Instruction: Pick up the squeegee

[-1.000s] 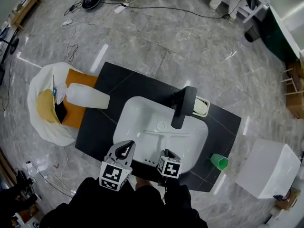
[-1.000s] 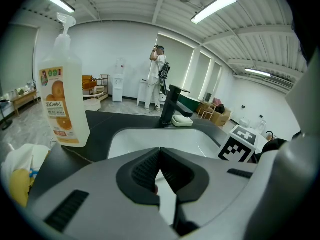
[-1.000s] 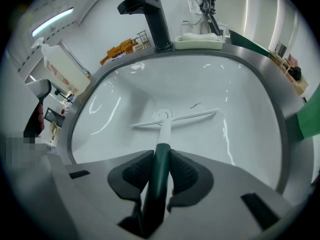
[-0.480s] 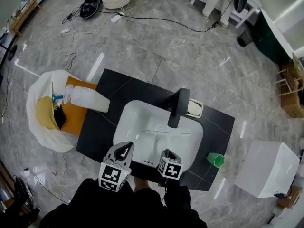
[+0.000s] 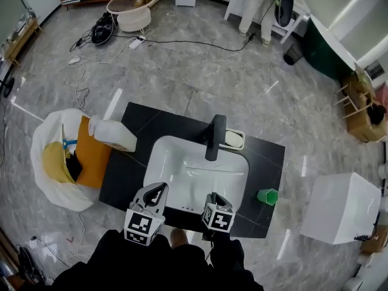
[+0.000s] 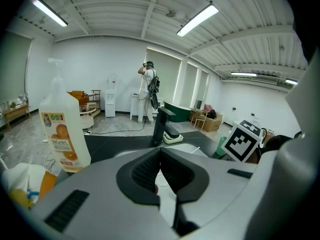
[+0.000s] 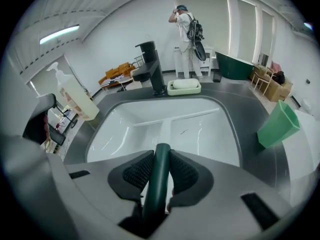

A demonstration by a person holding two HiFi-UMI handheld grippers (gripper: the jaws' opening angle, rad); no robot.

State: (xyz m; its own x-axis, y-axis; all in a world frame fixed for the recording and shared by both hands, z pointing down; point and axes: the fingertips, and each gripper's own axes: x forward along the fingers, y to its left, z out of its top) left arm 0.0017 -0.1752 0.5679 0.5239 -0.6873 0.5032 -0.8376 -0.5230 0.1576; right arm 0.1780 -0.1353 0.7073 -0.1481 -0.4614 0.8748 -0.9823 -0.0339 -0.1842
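My right gripper is shut on a dark green rod-shaped handle, the squeegee's; its rounded tip pokes just past the pads, and the rest of the tool is hidden behind the jaws. In the head view this gripper hangs over the near rim of the white sink. My left gripper has its pads together with nothing between them; from above, it sits left of the right one, also at the sink's near edge. A thin pale bar lies across the basin.
A black faucet and a soap dish stand at the sink's far side. On the black counter are a green cup and a white pump bottle. A white bag sits left, a white box right. A person stands far off.
Both grippers have risen above the sink together, the right one keeping the green handle. The head view has pulled back, so the counter and sink look smaller.
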